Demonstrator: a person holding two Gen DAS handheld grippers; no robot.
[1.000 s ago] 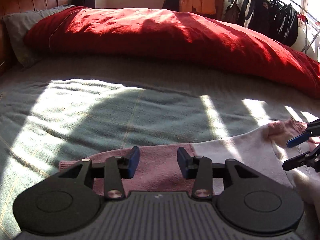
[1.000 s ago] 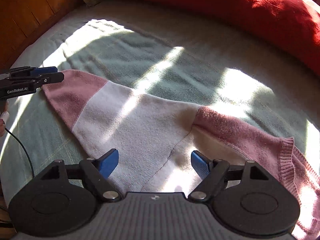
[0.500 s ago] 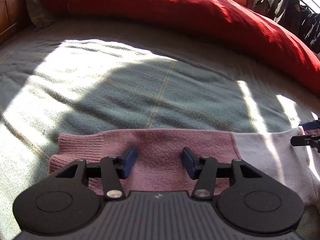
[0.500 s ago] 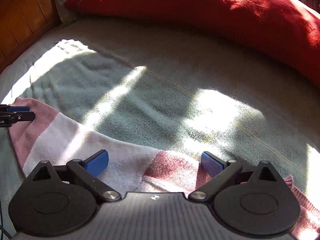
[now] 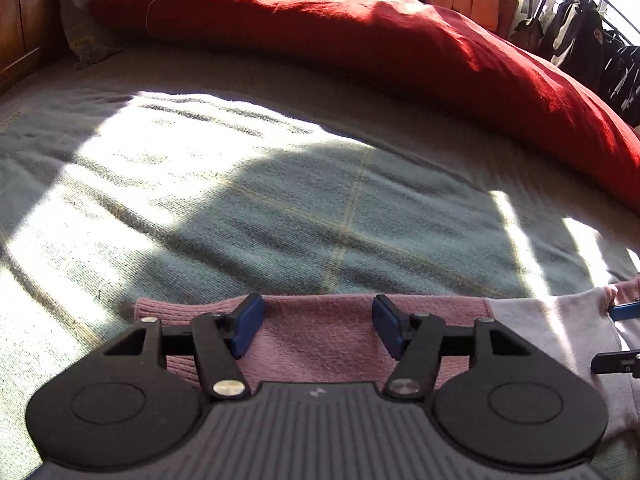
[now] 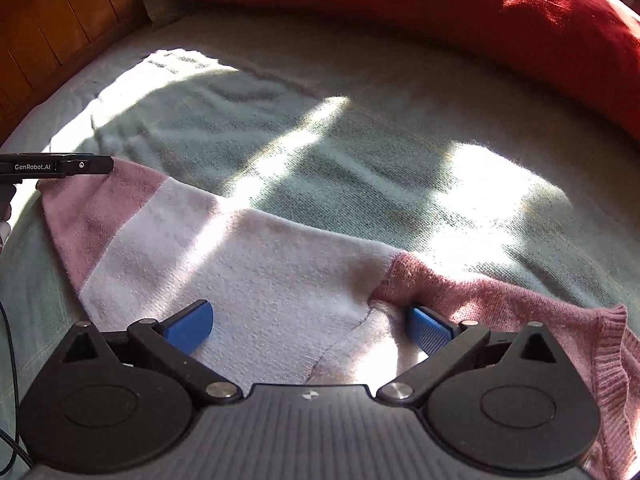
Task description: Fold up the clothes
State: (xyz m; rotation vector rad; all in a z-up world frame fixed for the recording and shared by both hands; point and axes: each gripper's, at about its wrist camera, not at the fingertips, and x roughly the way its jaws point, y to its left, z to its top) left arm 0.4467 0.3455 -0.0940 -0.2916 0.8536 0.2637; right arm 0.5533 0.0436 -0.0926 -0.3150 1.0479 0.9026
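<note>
A pink and white knit sweater (image 6: 256, 256) lies flat on the grey-green bed cover (image 6: 320, 160). My left gripper (image 5: 316, 328) is open, low over the pink end of a sleeve (image 5: 320, 340); its side also shows in the right wrist view (image 6: 76, 166) at that sleeve's tip. My right gripper (image 6: 308, 326) is open wide, low over the white body near the seam of the other pink sleeve (image 6: 500, 300). Its fingertips (image 5: 622, 312) show at the right edge of the left wrist view. Neither holds the cloth.
A red duvet (image 5: 360, 40) lies bunched along the far side of the bed. A wooden headboard (image 6: 52, 40) and a grey pillow (image 5: 80, 12) are at the left. Dark clothes hang on a rack (image 5: 580, 32) at the far right.
Both grippers have dropped lower and tilted toward the sweater. The left jaws have opened a little wider over the pink sleeve end. The right gripper has moved back over the white body.
</note>
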